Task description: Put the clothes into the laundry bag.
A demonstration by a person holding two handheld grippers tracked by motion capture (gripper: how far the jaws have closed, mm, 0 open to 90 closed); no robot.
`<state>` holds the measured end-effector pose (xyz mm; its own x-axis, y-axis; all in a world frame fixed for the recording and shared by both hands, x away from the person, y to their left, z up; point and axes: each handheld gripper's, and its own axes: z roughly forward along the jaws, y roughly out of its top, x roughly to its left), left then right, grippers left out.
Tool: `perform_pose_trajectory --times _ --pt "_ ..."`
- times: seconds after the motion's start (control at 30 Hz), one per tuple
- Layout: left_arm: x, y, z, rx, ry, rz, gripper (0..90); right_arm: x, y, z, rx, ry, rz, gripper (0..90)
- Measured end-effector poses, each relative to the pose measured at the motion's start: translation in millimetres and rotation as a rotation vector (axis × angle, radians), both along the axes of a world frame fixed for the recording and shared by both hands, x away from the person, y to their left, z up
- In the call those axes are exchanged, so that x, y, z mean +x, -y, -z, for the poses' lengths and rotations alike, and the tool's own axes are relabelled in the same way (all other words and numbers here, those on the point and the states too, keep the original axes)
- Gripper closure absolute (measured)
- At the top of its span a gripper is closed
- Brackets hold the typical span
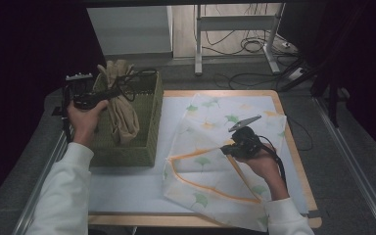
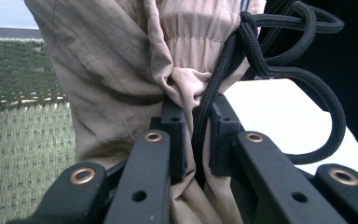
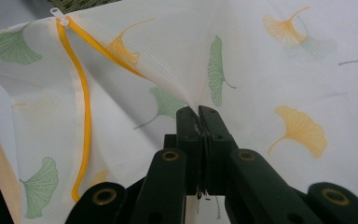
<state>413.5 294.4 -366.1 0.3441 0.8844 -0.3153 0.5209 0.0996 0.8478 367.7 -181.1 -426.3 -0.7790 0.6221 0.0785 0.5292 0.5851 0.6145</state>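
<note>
Overhead, we log the left gripper clamped on a beige garment, long axis hanging down into the green woven basket. Its own view adds a black drawstring pinched alongside. Right of the basket, the right gripper pinches the leaf-print mesh bag, zipper open.

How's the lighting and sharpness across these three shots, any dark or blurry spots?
High view: the table is dimly lit, the surroundings nearly black, everything slightly soft. Left gripper view: the beige trousers and black cord are sharp, the near jaws a little blurred. Right gripper view: the leaf-print bag is bright and evenly lit, with a faint shadow beside its fold.
</note>
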Motion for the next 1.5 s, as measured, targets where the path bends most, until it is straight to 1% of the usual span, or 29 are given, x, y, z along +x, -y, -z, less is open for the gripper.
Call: perform_pose_trajectory --times 0.23,0.27,0.4,0.63,0.7,0.83,1.03,1.23,1.3,1.5 --pt "-5.5 4.1 -7.6 0.000 0.031 0.006 79.8 0.2 0.1 0.2 -0.001 -0.003 -0.001 86.3" --pt "-6.6 4.8 -8.7 0.002 0.030 0.010 79.9 0.1 0.0 0.2 -0.002 -0.003 -0.001 86.3" --pt "-11.1 8.5 -13.1 0.003 0.054 0.028 79.8 0.1 -0.1 0.5 -0.004 -0.005 -0.002 86.3" --pt "-15.9 14.2 -19.9 0.004 0.075 0.052 79.9 0.3 0.1 0.9 -0.003 -0.007 -0.002 86.3" --pt "-17.6 15.8 -21.9 -0.003 0.082 0.055 79.9 0.2 0.2 0.8 -0.003 -0.006 -0.003 86.3" --pt "-19.9 17.2 -25.2 0.002 0.094 0.065 79.9 0.4 0.3 0.8 -0.002 -0.007 -0.002 86.3" --pt "-25.3 17.9 -30.2 -0.006 0.118 0.071 79.9 1.2 0.3 1.7 -0.004 -0.011 -0.002 86.3" --pt "-30.3 18.6 -34.4 -0.022 0.134 0.085 79.8 1.0 0.6 1.3 -0.003 -0.010 -0.001 86.3" --pt "-31.4 18.6 -35.9 -0.027 0.133 0.089 79.8 1.0 0.4 1.5 -0.004 -0.008 -0.003 86.3" --pt "-34.5 18.5 -39.4 -0.015 0.133 0.098 79.8 1.4 1.5 1.4 -0.003 -0.007 -0.001 86.3"
